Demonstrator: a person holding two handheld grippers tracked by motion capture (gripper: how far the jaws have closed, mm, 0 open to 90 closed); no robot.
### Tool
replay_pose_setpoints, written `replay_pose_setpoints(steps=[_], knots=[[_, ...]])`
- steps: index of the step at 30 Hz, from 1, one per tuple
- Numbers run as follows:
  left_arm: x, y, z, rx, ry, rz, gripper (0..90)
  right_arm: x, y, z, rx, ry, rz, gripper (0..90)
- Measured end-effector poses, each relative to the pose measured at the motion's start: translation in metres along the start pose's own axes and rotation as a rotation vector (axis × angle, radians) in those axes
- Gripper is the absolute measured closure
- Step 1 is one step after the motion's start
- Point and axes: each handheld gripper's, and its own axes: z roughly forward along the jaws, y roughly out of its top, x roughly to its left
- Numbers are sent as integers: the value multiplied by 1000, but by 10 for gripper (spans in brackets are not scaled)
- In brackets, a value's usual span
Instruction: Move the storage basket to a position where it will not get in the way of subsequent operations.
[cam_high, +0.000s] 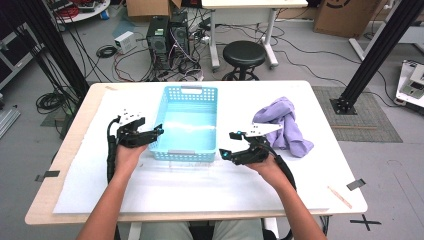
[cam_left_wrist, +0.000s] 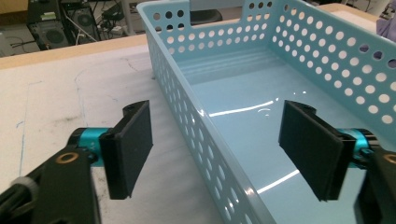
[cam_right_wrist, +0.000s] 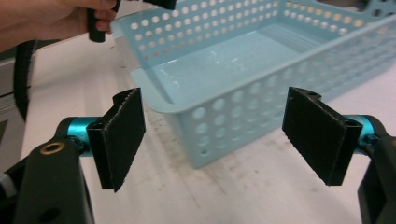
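I can't read any text, label, brand or number anywhere. Cardboard box (cam_high: 345, 15) at top right of the high view carries a dark printed mark, too blurred for me to read. Black tape cross (cam_high: 365, 221) on the floor.

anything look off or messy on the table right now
Nothing is spilled or broken. The blue basket sits flat and empty, square to the table edge. The purple cloth lies crumpled in a heap to its right, outside the basket. A loose wooden stick lies askew near the table's front right corner.
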Motion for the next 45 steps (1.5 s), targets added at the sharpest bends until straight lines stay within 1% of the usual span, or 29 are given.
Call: replay_pose_setpoints(steps=[2,3,5,6,7,8,10,11,12,13,15,17,19,22,27,30,32,35,38,42,45], knots=[[-1,0,2,5,-1,-4,303,-3,-1,-5,-3,-25,3,214],[-1,-1,3,9,3,-3,330,-5,-2,-8,-9,-45,-1,214],[-1,-1,5,22,14,0,358,-7,-3,-13,-13,-74,3,214],[-1,-1,6,22,14,-13,376,-9,-5,-16,-18,-94,8,214],[-1,-1,6,23,15,-13,397,-10,-6,-19,-20,-114,9,214],[-2,0,7,28,15,-15,412,-11,-7,-20,-21,-123,8,214],[-3,2,10,58,14,-15,441,-12,-9,-25,-23,-146,10,214],[-4,2,11,61,17,-10,450,-13,-10,-27,-28,-153,11,214],[-6,3,13,64,26,11,474,-14,-11,-29,-29,-162,15,214],[-7,4,13,69,32,23,496,-15,-13,-31,-36,-168,15,214],[-9,6,17,82,42,33,526,-15,-15,-35,-42,-179,18,214],[-11,6,19,91,60,36,544,-15,-17,-38,-49,-178,25,214],[-12,6,21,101,78,24,574,-15,-19,-40,-59,-177,36,214],[-15,7,23,113,115,35,622,-16,-22,-43,-64,-176,41,214],[-14,9,20,123,145,-4,731,-16,-23,-47,-76,-175,47,214],[-12,6,17,116,148,18,743,-17,-24,-49,-85,-176,49,214],[-10,3,13,101,139,2,746,-17,-25,-50,-84,-178,49,214],[-8,-1,8,88,143,8,748,-17,-26,-51,-85,-179,55,214],[-5,-3,2,87,161,18,755,-17,-26,-52,-88,-180,55,214],[3,-8,-10,88,179,-7,780,-17,-25,-52,-91,-182,57,214],[9,-13,-20,80,196,-13,797,-17,-25,-51,-90,-182,61,214]])
